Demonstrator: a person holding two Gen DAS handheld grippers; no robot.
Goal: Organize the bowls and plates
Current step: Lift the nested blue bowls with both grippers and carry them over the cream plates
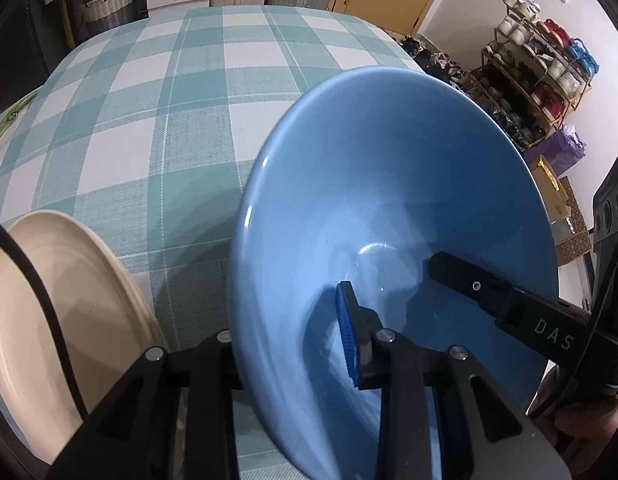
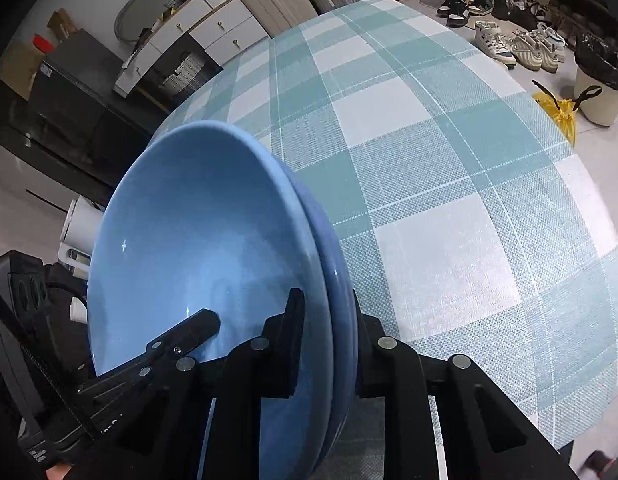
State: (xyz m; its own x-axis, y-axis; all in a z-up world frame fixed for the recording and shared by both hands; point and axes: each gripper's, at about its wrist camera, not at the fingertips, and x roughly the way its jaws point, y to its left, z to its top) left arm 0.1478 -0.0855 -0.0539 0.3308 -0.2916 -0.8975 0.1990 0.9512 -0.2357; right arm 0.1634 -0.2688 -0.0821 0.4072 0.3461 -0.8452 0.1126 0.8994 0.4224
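Blue bowl (image 1: 389, 216) (rim-gripped) beside cream plate (image 1: 49, 320)

A lived-in home — checked tablecloth (image 1: 157, 128), shoe rack (image 1: 537, 80), white drawers (image 2: 213, 28), shoes (image 2: 521, 46) on the floor.

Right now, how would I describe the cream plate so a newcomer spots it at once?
Start at the checked teal-and-white tablecloth in the left wrist view. At its near left edge, beside the left gripper, lies the cream plate. It is pale and shallow, unlike the deep blue bowl gripped to its right.
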